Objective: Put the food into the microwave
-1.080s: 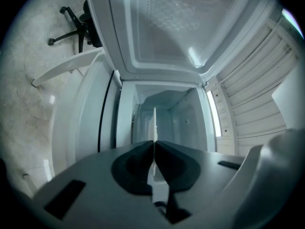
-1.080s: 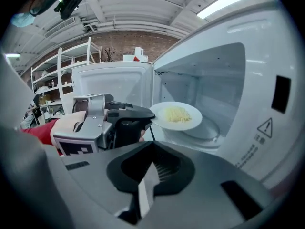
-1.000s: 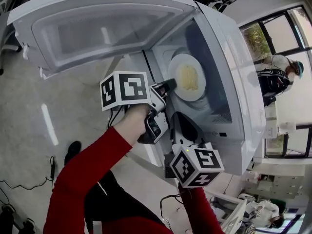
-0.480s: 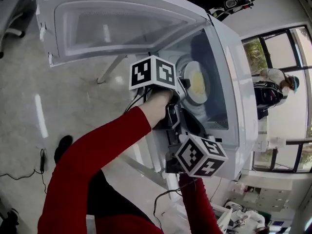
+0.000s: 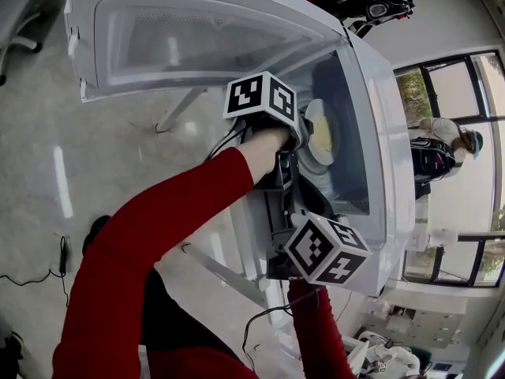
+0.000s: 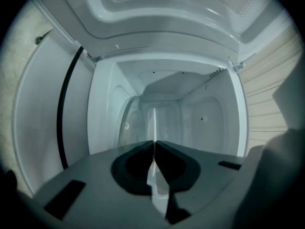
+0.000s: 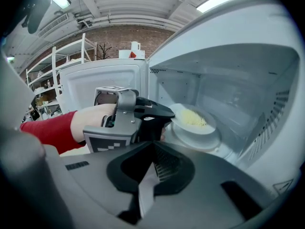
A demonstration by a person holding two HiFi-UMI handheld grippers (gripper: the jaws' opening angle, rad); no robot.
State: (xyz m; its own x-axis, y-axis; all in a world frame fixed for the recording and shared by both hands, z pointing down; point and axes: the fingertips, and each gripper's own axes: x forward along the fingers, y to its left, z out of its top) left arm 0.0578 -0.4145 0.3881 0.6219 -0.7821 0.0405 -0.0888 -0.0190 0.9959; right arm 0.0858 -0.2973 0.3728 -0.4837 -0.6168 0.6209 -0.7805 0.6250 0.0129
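Setting the plate (image 7: 200, 127) down inside the microwave (image 7: 248, 80) is the step in hand. Left gripper (image 6: 153, 143) reaches into the cavity, jaws nipped onto the plate's near rim. The food (image 7: 193, 117) sits just beyond its tips, over the turntable (image 7: 205, 141). Right gripper (image 7: 153, 144) hangs outside, behind it, jaws pressed together on nothing. Next, I judge: check the plate rests flat, spread the left jaws, draw straight back, then swing the door (image 5: 197, 42) shut.
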